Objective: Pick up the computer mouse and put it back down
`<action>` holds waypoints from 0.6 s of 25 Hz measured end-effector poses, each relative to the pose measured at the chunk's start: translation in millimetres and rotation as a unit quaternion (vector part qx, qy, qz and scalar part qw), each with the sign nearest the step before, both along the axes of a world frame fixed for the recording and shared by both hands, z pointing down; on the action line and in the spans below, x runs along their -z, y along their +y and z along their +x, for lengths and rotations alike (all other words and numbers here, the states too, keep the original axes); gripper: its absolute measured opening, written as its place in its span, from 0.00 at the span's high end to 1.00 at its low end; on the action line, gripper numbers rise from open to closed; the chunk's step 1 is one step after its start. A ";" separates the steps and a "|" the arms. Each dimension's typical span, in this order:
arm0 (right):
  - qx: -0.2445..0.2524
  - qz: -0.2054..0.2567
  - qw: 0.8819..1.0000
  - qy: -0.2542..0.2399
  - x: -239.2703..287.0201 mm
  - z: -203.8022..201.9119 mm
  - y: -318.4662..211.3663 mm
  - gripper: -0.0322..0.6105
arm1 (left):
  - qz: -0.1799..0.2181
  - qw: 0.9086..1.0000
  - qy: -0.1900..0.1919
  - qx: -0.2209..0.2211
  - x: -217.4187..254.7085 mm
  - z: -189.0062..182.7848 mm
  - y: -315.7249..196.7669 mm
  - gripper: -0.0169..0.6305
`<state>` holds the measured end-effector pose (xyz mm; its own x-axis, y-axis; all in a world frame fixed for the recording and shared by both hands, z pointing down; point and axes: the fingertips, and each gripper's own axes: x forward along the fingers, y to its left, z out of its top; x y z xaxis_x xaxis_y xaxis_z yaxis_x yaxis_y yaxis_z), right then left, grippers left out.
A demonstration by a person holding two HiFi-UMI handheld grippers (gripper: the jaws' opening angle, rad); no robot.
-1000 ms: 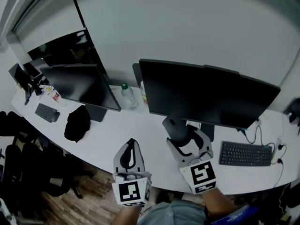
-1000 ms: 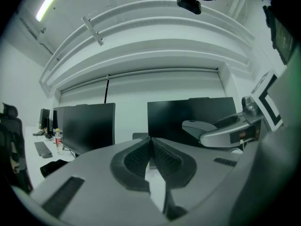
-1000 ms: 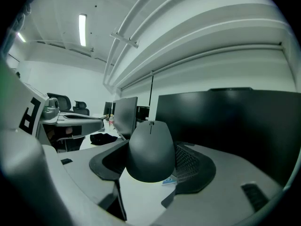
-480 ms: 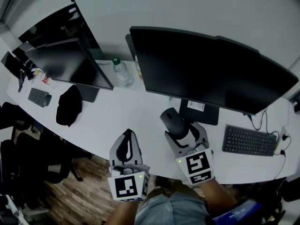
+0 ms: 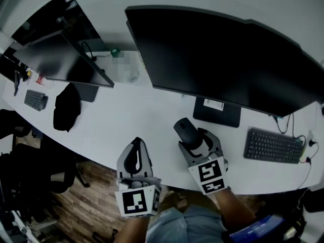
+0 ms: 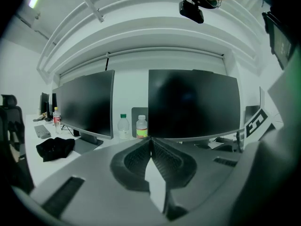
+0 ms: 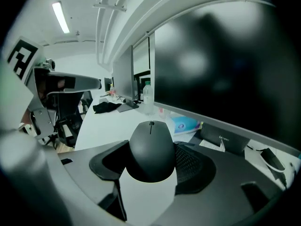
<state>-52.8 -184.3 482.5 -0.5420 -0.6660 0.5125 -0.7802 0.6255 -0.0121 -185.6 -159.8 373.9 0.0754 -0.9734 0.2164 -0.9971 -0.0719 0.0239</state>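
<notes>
Your computer mouse (image 7: 151,149) is matte black. Your right gripper (image 5: 196,139) and left gripper (image 5: 136,143) are grey, each with black-and-white square markers. The table (image 5: 126,120) is white. The monitor (image 5: 223,59), the keyboard (image 5: 273,146) near the table's right edge and the cloth (image 5: 66,108) toward its left end are black

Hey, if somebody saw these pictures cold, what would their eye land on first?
The black mouse, gripped between the fingers of the right gripper over the white desk. Right behind it looms a big dark monitor. The left gripper, fingers shut on nothing, sits at the desk's near edge.
</notes>
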 end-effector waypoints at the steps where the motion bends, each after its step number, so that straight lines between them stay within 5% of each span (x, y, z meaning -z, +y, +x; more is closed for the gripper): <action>1: -0.001 -0.007 1.000 0.002 -7.6 1.0 -0.1 0.48 | -0.005 1.000 0.000 -0.001 -4.0 0.7 -0.2 0.96; 15: -0.011 -0.083 0.996 0.025 -90.3 6.1 13.7 0.48 | -0.057 0.998 -0.002 0.005 -48.0 -5.8 6.5 0.96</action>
